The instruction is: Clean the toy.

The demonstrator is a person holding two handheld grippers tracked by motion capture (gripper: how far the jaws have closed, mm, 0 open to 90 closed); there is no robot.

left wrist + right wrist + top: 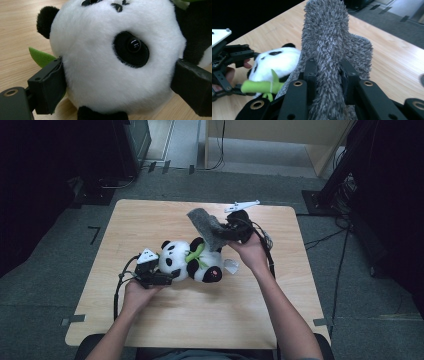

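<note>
Wooden table [200, 320] — left gripper [159, 270] clamps panda [187, 260], right gripper [220, 232] lifts grey cloth [205, 222].

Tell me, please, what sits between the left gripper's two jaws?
The panda's white head sits there, pressed by both jaws of the left gripper, as the left gripper view shows.
</note>
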